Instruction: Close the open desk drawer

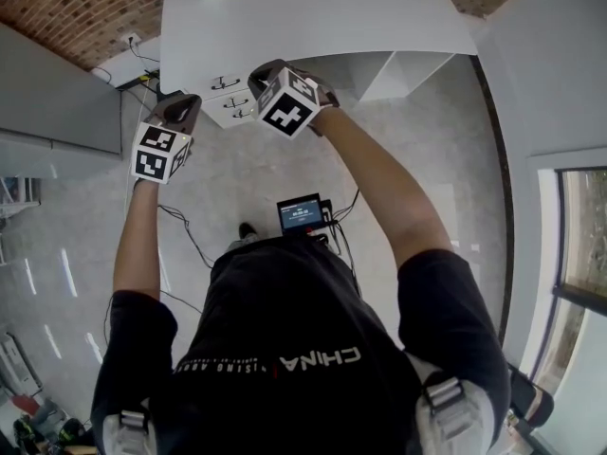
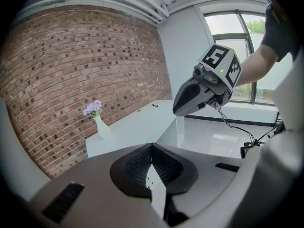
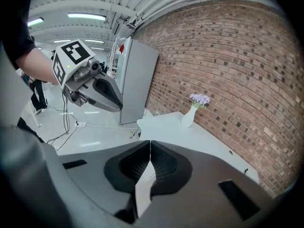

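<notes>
Up close, the left hand-held gripper (image 2: pixel 152 148) and right hand-held gripper (image 3: pixel 150 144) each have jaws pressed together on nothing, raised in the air. Only the head view shows the drawer (image 1: pixel 224 102), past the white counter's (image 1: pixel 313 17) front edge, near both. The gripper views instead show a vase of purple flowers (image 2: pixel 98 120) on the counter, with the brick wall (image 2: pixel 71 70) behind.

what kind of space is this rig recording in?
Probably an indoor office or lab-style workroom: a white desk with a white drawer unit, a red brick wall behind it, and black cables with a small lit screen on the grey floor.
</notes>
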A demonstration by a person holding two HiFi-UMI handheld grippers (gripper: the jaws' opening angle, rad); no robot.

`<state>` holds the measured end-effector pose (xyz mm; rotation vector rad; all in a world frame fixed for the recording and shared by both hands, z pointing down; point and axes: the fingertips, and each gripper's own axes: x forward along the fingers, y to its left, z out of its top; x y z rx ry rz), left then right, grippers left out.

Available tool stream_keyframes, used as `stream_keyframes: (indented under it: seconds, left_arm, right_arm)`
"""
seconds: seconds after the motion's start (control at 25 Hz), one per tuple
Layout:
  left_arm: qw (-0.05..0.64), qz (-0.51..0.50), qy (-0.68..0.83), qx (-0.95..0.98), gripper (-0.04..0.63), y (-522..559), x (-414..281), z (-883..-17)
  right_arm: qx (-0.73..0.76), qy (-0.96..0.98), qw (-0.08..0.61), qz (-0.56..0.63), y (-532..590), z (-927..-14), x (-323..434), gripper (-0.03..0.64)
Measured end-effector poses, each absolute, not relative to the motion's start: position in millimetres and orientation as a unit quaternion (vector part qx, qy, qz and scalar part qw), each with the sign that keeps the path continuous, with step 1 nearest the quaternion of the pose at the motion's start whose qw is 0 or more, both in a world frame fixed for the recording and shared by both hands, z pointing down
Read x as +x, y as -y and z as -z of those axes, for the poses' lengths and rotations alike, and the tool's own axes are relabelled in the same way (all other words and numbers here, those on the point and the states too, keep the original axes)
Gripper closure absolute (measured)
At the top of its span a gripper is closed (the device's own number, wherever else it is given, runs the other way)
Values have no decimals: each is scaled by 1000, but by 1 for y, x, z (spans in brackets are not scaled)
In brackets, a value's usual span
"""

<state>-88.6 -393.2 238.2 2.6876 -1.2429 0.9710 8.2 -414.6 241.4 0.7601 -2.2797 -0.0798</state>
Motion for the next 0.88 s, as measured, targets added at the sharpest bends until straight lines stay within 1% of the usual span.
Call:
stream_keyframes:
  seconds: [0.44,0.64,0.88]
  left_arm:
    - [22,-333,411,848,584,339,-58,-255]
    - [6,-325,414,850,584,284,-44,-244]
    - [-5,-308,428,850,584,210,-40,-229]
  right_arm:
    - [260,895,361,29,360,-270,28,601]
    - [276,891,358,34,310,-264,50,601]
    - [277,890,358,53,237,-251,53,601]
